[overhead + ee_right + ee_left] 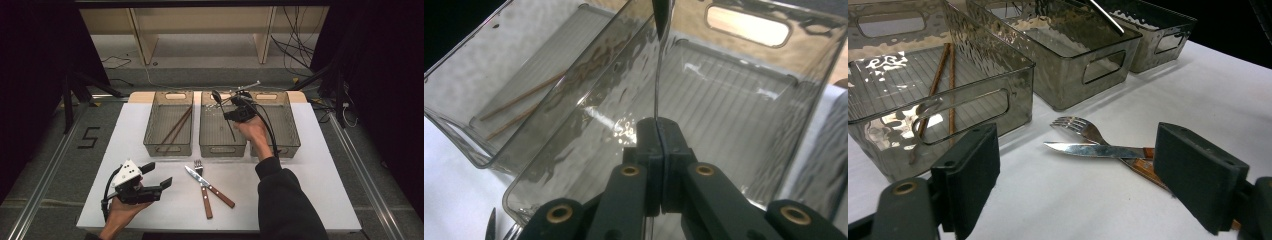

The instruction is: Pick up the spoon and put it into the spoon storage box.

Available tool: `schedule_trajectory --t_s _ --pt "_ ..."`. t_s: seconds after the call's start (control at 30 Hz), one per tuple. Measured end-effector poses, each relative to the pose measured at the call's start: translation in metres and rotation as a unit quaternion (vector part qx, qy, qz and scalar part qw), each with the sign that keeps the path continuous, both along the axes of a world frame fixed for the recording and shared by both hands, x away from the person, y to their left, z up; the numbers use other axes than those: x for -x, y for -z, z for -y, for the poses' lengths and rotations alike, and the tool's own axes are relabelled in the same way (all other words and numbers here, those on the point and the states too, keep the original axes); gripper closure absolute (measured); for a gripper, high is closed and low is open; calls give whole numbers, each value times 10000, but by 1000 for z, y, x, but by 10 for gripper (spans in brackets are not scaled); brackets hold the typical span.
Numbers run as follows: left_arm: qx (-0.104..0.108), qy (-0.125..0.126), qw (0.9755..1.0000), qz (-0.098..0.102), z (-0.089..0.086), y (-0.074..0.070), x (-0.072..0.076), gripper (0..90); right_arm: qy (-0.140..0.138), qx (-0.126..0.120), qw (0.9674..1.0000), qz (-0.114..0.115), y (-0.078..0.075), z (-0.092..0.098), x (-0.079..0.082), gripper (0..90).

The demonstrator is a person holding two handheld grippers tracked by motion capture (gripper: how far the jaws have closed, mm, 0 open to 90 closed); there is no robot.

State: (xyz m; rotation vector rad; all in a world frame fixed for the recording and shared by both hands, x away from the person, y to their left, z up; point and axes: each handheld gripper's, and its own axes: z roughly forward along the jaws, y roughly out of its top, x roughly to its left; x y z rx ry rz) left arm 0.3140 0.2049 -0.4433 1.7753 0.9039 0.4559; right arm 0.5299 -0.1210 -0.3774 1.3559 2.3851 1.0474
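A spoon (658,75) is pinched by the right gripper (658,150) above the middle bin (222,145).
The thin handle could slip sideways; the left gripper (150,181), at 7 o'clock, is held spread.

bins (168,148) wall far edge | fork (199,167), knife (192,173) mid-table | near-right apparently open

Black grippers — left (159,176) topped by a grey three-cornered plate, brass screws at the jaw pivots, black cables trailing; right sleeve (287,200) black.
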Motion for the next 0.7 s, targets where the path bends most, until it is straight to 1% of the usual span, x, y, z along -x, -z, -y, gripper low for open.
schedule_trajectory --t_s 0.27,0.37,0.5,0.57,0.7 --pt "8 -5 10000 5 0 0 0 182 -7 107 9999 -104 11 -9 -2 898" --pt "2 0 10000 0 0 0 0 182 17 70 9999 -129 15 -9 -1 897" --pt "-10 5 10000 -4 0 0 0 181 44 88 9997 -209 22 -10 0 895" --pt "-9 3 10000 -4 0 0 0 181 40 93 9997 -243 24 -10 0 893" --pt "-9 5 10000 -6 0 0 0 181 33 176 9995 -262 25 -13 1 888"
